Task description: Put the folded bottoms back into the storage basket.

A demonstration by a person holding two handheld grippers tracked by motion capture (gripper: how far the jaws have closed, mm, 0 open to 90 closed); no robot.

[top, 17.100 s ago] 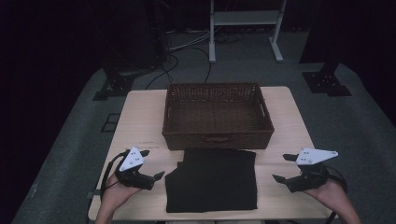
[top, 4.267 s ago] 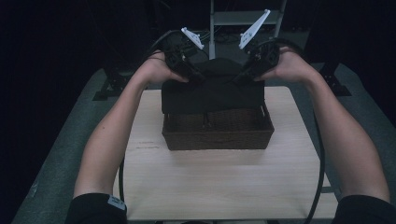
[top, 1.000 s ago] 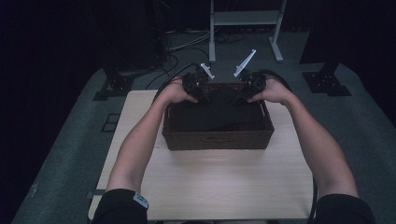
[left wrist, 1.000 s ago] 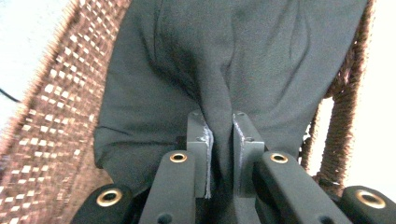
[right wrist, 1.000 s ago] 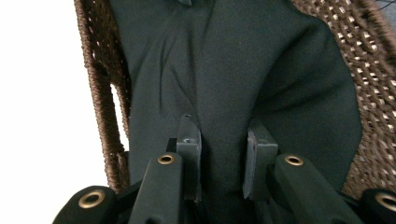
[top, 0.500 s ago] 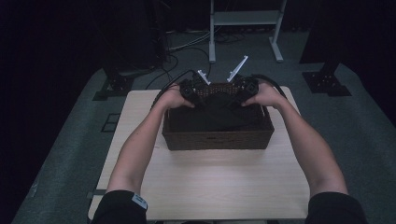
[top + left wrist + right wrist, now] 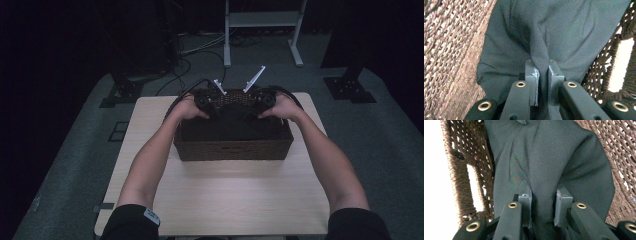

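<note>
A folded black garment (image 7: 235, 125) lies inside the brown woven basket (image 7: 230, 150) on the table. In the high view my left gripper (image 7: 212, 105) and right gripper (image 7: 255, 104) sit side by side at the basket's far rim, reaching down into it. In the left gripper view the left gripper (image 7: 541, 72) is shut on a pinched fold of the dark garment (image 7: 564, 32). The right gripper view has the right gripper (image 7: 542, 192) shut on a thicker bunch of the same garment (image 7: 564, 157), with the basket's wall (image 7: 469, 182) and handle slot beside it.
The basket stands at the far middle of the light wooden table (image 7: 225, 195). The person's forearms (image 7: 150, 160) stretch over the table's near half. Behind the table are a white stand (image 7: 260, 25), cables and dark equipment bases on grey floor.
Both hands have sunk and drawn closer together at the basket's far rim, lowering the garment into the basket. Both grippers stay shut on it.
</note>
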